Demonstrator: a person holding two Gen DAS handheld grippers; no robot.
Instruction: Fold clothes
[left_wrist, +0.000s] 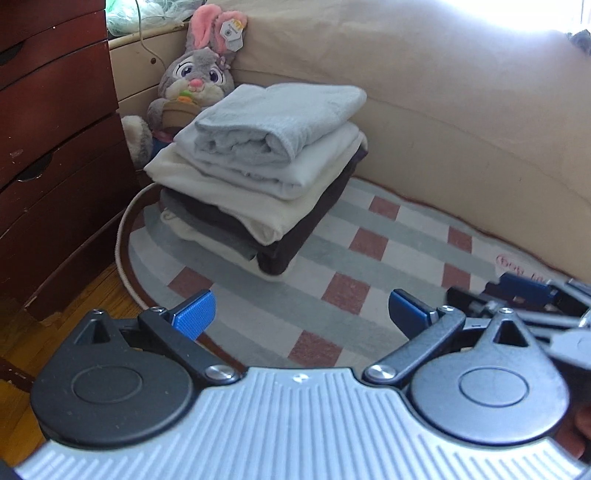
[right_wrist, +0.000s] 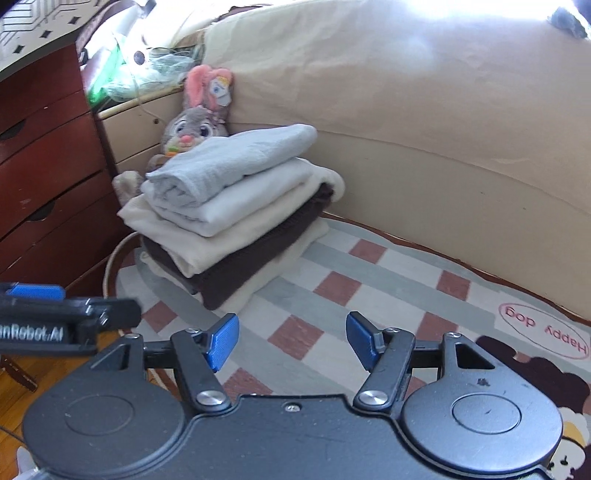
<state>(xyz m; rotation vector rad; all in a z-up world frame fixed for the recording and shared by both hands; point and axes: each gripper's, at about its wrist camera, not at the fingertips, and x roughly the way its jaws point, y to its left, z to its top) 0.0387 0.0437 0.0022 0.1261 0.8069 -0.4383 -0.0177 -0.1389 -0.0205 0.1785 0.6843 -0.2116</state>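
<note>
Left tool (left_wrist: 299, 314): ribbed silver body, black round-hubbed linkage arms with silver pivot screws, blue textured pads (left_wrist: 194, 314). Right tool (right_wrist: 291, 341): matte black body, same black arms, silver screws, blue pads (right_wrist: 221, 341). White lettering marks the left tool's side.

Left gripper (left_wrist: 301, 314), silver ribbed body, black linkage arms, blue textured pads: jaws spread wide, nothing between them, tilted downward. Right gripper (right_wrist: 291, 341), black body, black linkage arms, blue pads: jaws also spread apart, empty, tilted downward. Held side by side, close together; each visible at the edge of the other's wrist view. No pad in contact with anything.
</note>
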